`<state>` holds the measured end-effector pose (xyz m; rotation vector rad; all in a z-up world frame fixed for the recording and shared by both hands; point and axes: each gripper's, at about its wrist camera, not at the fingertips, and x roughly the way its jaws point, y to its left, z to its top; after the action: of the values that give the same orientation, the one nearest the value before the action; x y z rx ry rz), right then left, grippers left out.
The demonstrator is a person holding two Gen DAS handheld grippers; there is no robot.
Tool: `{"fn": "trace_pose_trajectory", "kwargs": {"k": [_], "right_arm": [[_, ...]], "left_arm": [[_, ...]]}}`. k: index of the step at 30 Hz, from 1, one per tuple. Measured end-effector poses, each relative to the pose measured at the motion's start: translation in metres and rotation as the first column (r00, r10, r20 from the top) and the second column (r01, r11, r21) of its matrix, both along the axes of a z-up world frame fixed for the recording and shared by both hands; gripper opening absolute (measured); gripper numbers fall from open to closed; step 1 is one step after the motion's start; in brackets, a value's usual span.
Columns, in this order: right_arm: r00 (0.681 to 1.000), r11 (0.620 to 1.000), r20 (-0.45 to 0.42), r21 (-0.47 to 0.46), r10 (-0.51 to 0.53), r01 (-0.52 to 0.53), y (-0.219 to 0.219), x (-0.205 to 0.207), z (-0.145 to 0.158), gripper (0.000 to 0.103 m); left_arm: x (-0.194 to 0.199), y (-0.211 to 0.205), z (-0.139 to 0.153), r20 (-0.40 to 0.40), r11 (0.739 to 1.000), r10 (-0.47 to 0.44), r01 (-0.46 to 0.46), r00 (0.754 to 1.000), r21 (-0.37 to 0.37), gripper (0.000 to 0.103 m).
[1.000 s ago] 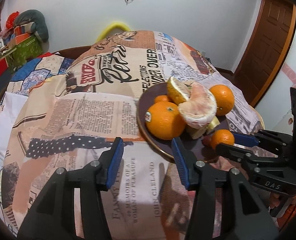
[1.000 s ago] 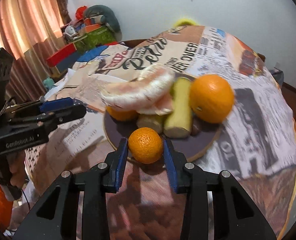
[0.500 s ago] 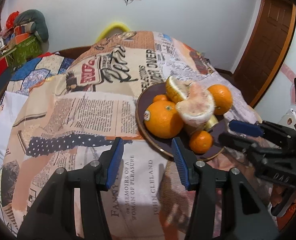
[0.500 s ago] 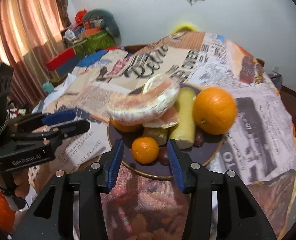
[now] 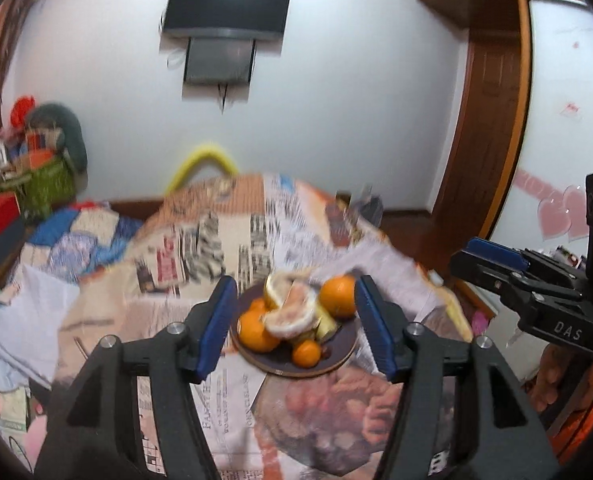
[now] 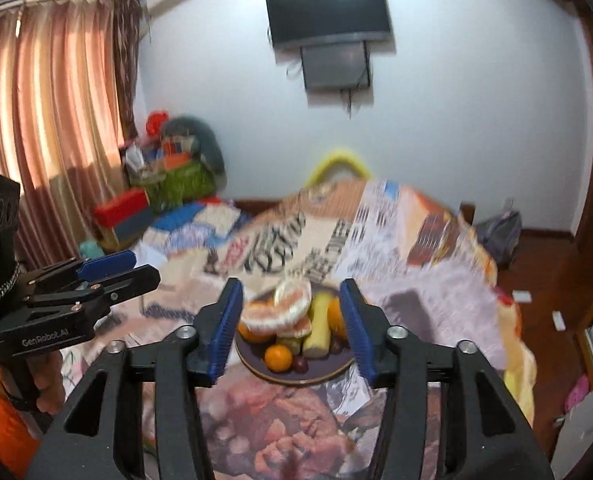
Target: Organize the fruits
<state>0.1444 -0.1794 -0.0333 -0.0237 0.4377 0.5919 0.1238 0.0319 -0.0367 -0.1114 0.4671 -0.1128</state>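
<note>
A dark round plate [image 5: 338, 358] [image 6: 320, 374] sits on the newspaper-print tablecloth and holds oranges [image 5: 337, 296], a small mandarin [image 5: 306, 353] [image 6: 278, 358], peeled pomelo pieces [image 5: 290, 316] [image 6: 276, 314], a banana [image 6: 318, 330] and a dark grape [image 6: 300, 365]. My left gripper [image 5: 296, 326] is open and empty, raised well back from the plate. My right gripper [image 6: 290, 328] is open and empty, also raised and back from the plate. Each gripper shows at the side of the other's view.
The round table [image 6: 416, 240] is covered by the printed cloth. A bed with clutter and boxes [image 6: 168, 184] lies at the left. A yellow chair back [image 5: 202, 162] stands behind the table. A wooden door [image 5: 484, 136] is at the right, a TV [image 6: 328, 10] on the wall.
The right gripper let go of the small mandarin, which now lies on the plate. Both grippers opened wider and pulled up and back, so the plate looks much smaller.
</note>
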Motion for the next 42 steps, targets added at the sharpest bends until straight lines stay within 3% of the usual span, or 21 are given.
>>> {"fn": "trace_pose_trajectory", "kwargs": {"k": [2, 6, 10, 13, 17, 27, 42], "right_arm": [[0.999, 1.0, 0.046, 0.019, -0.015, 0.014, -0.005, -0.014, 0.012, 0.06], [0.99, 0.998, 0.135, 0.059, -0.042, 0.034, -0.012, -0.043, 0.036, 0.071], [0.978, 0.994, 0.199, 0.098, -0.066, 0.047, -0.016, -0.063, 0.05, 0.084], [0.971, 0.993, 0.226, 0.105, -0.074, 0.052, -0.014, -0.069, 0.052, 0.088], [0.965, 0.99, 0.244, 0.124, -0.094, 0.066, -0.012, -0.076, 0.05, 0.103], [0.96, 0.988, 0.252, 0.125, -0.119, 0.09, -0.018, -0.089, 0.047, 0.103], [0.965, 0.988, 0.232, 0.114, -0.124, 0.1, -0.022, -0.089, 0.046, 0.103]], "left_arm": [[-0.017, -0.003, 0.017, 0.046, 1.0, -0.001, 0.001, 0.999, 0.005, 0.062], [-0.047, -0.007, 0.044, 0.134, 1.0, 0.017, -0.018, 0.991, 0.011, 0.072], [-0.076, -0.009, 0.064, 0.213, 0.999, 0.031, -0.033, 0.977, 0.005, 0.098], [-0.093, -0.011, 0.074, 0.255, 0.999, 0.044, -0.048, 0.966, 0.008, 0.102], [-0.107, -0.015, 0.079, 0.278, 0.998, 0.052, -0.059, 0.959, 0.019, 0.102], [-0.121, -0.018, 0.079, 0.304, 0.995, 0.071, -0.087, 0.95, 0.039, 0.103], [-0.118, -0.017, 0.074, 0.283, 0.994, 0.087, -0.1, 0.955, 0.032, 0.103]]}}
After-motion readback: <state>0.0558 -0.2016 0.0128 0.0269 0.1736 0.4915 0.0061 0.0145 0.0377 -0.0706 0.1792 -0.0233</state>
